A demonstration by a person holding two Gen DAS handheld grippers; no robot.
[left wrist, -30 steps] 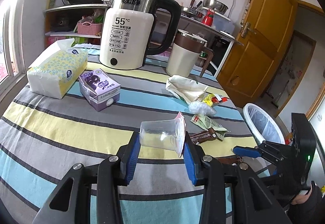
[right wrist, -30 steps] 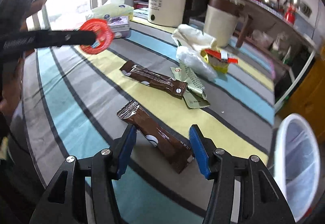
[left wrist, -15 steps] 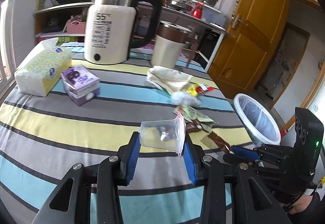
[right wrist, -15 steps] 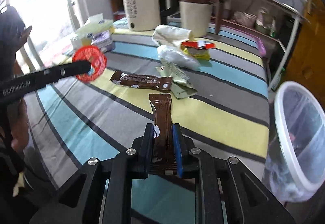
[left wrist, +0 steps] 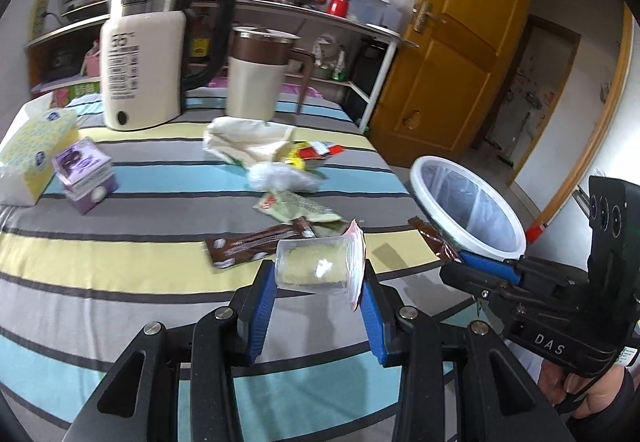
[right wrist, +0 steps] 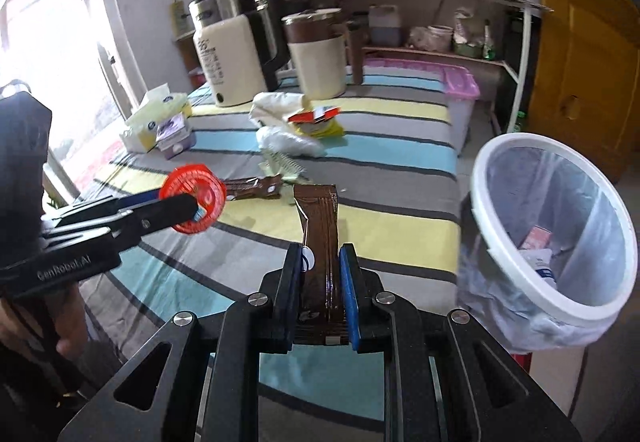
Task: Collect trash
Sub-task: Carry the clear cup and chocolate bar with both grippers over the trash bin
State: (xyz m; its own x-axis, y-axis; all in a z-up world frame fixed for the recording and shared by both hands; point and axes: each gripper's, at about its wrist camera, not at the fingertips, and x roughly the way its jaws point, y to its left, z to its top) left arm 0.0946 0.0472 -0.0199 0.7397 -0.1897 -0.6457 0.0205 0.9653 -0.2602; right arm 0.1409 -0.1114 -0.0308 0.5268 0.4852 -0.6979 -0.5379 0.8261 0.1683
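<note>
My left gripper [left wrist: 318,278] is shut on a clear plastic cup [left wrist: 316,266] with a peeled red-and-white lid, held above the striped table; the lid shows red in the right wrist view [right wrist: 194,197]. My right gripper [right wrist: 320,270] is shut on a brown snack wrapper [right wrist: 320,226], lifted off the table just left of the white bin [right wrist: 552,226]. From the left wrist view the wrapper [left wrist: 430,238] sits at the bin's rim [left wrist: 468,246]. A second brown wrapper [left wrist: 256,244], a green packet [left wrist: 300,207], a clear bag [left wrist: 280,177] and a yellow-red packet [left wrist: 308,155] lie on the table.
A white kettle [left wrist: 144,57], a brown-and-cream mug [left wrist: 256,75], a tissue pack [left wrist: 32,149] and a purple box [left wrist: 86,171] stand at the table's far and left side. A cream cloth [left wrist: 244,137] lies mid-table. The bin holds some trash. A wooden door [left wrist: 452,53] is behind it.
My right gripper closed on the brown wrapper, lifted it and moved toward the bin. My left gripper carried the cup rightward, still held.
</note>
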